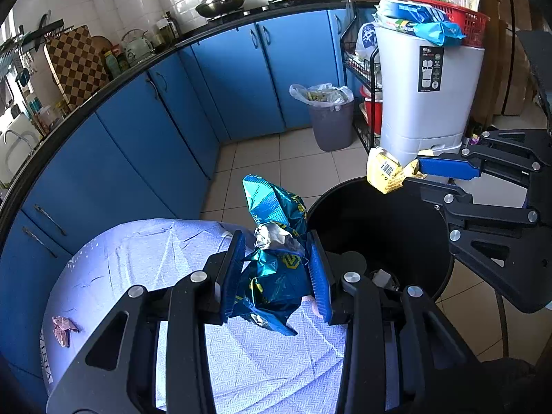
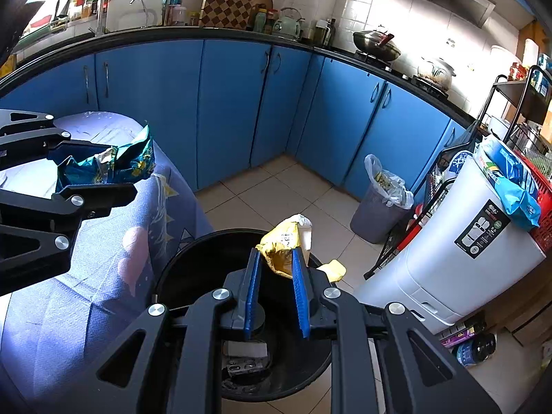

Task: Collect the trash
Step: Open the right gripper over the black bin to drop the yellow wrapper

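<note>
Left wrist view: left gripper is clamped on a blue wrapper above the desk, just left of the black bin; a pink scrap remains.

Right wrist view: right gripper is clamped on a yellow wrapper over the bin, which already holds trash.

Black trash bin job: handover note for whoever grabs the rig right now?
Left claw: shut on crumpled blue foil snack bag, above the cloth-covered table's edge beside the round black bin.
Right claw: shut on crumpled yellow wrapper, over the bin.
Done: some scraps already in the bin.
Left: drop both, then fetch small pink crumpled scrap from the table.
</note>
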`<action>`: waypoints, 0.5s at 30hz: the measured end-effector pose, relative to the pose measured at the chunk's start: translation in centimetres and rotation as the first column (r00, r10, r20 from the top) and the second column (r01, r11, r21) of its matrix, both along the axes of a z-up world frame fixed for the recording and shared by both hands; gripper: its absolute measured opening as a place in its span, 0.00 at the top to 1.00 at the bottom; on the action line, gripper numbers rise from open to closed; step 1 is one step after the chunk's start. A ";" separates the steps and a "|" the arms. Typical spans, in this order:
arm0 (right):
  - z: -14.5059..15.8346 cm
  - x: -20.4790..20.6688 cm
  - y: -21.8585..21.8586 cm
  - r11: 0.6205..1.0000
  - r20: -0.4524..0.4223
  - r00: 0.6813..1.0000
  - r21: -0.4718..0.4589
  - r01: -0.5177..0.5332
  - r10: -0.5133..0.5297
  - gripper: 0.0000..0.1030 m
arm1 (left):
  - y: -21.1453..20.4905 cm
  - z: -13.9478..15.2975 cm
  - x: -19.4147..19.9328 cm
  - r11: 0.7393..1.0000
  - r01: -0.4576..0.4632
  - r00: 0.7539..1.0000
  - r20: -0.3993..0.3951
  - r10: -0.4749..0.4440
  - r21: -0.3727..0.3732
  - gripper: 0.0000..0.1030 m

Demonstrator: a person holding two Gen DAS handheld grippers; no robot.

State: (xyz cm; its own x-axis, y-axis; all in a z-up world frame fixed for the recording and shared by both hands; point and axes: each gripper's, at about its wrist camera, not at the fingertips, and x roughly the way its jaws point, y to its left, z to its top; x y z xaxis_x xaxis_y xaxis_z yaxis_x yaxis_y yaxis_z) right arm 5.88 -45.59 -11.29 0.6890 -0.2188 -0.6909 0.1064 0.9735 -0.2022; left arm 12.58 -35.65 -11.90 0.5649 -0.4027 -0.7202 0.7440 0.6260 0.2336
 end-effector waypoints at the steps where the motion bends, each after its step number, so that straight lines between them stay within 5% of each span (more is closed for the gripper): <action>1: 0.0 0.0 0.0 1.000 -0.001 1.000 0.003 0.000 0.000 0.82 | 0.0 0.0 0.0 1.000 0.000 1.000 0.000 0.000 0.000 0.63; 13: 0.0 -0.1 0.0 1.000 -0.007 1.000 0.012 -0.003 0.003 0.81 | 0.0 0.1 -0.1 1.000 0.000 1.000 0.002 0.000 -0.003 0.63; 14: -0.1 -0.1 -0.1 1.000 -0.011 1.000 0.017 -0.001 0.001 0.74 | 0.0 0.1 -0.1 1.000 0.000 1.000 0.002 0.000 -0.003 0.63; 15: -0.1 -0.1 -0.1 1.000 -0.011 1.000 0.015 0.003 -0.003 0.56 | 0.0 0.1 -0.1 1.000 0.000 1.000 0.002 0.000 -0.003 0.63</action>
State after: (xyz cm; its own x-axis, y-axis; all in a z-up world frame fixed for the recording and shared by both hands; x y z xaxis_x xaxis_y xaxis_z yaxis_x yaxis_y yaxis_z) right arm 5.83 -45.69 -11.34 0.6807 -0.2104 -0.7017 0.1071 0.9761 -0.1888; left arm 12.46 -35.69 -11.82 0.5661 -0.4049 -0.7180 0.7438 0.6263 0.2333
